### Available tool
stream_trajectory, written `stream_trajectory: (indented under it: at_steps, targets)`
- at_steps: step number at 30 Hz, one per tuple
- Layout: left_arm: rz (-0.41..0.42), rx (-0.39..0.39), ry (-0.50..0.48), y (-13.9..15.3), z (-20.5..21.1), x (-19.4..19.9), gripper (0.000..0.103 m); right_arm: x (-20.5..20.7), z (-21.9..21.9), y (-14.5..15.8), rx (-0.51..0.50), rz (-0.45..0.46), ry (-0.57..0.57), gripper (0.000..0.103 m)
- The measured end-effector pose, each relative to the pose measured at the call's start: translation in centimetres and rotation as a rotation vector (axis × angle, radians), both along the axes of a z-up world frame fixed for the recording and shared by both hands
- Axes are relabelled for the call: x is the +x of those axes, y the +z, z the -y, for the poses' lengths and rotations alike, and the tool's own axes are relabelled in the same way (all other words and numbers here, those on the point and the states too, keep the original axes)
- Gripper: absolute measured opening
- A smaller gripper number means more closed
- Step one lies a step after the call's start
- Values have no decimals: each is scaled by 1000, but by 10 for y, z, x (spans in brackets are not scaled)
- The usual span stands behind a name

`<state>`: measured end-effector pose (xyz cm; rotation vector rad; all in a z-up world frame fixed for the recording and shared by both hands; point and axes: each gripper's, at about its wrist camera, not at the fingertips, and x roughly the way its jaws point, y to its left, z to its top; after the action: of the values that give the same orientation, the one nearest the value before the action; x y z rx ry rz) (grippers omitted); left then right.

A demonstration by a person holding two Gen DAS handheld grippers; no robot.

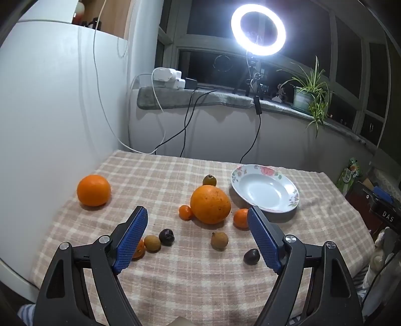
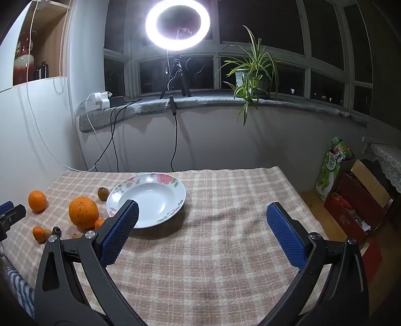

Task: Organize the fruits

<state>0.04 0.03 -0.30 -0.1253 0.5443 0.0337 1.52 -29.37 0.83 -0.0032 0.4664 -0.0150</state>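
A white floral plate (image 1: 288, 200) (image 2: 175, 185) stands empty on the checked cloth. Left of it lie a big orange (image 1: 210, 204) (image 2: 83, 212), a second orange (image 1: 93, 190) (image 2: 37, 200), small mandarins (image 1: 185, 212), brownish longans (image 1: 219, 240) and dark small fruits (image 1: 251, 256). My left gripper (image 1: 198, 213) is open above the fruits, empty. My right gripper (image 2: 201, 209) is open and empty over bare cloth, right of the plate. The left gripper's tip also shows in the right wrist view (image 2: 10, 213).
A ring light (image 2: 177, 23) on a tripod, chargers and a potted plant (image 2: 250, 72) stand on the windowsill behind. Cables hang down behind the table. A white panel (image 1: 50, 112) borders the left side. Boxes (image 2: 356, 200) sit on the floor at right.
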Motion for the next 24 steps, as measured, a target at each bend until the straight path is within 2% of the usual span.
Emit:
stream_trajectory:
  at_steps: [24]
  targets:
    - [4, -2, 5, 2, -4, -1, 82, -1, -9, -6, -6, -7, 16, 103]
